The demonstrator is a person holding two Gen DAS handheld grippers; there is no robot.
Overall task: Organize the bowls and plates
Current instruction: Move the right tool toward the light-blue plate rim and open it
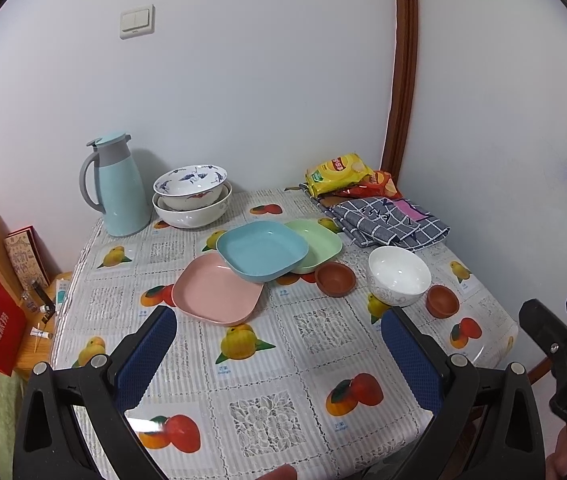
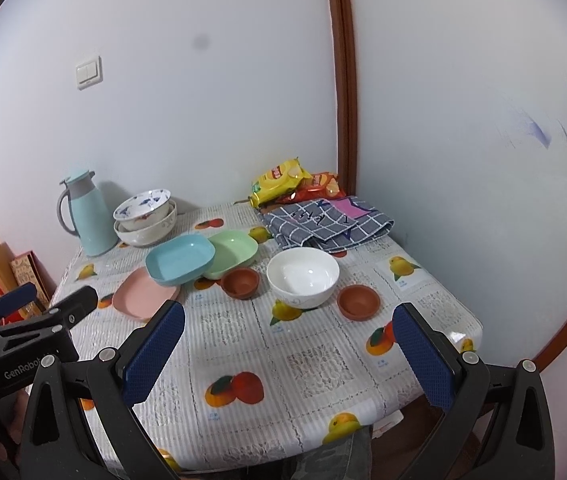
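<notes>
Blue-padded, my left claw (image 1: 279, 334) and right claw (image 2: 289, 330) both gape wide and empty — pink plate (image 1: 217, 294) mid-frame just above the left one, white bowl (image 2: 302, 278) centre-frame above the right, both on the worktop (image 2: 315, 364).

Each tool is black plastic with 2 wide fingers faced in blue textured pads: the left tool (image 1: 279, 344) and the right tool (image 2: 289, 344). Silver screws dot the joints. White "GenRobot" lettering marks the left tool's body.
</notes>
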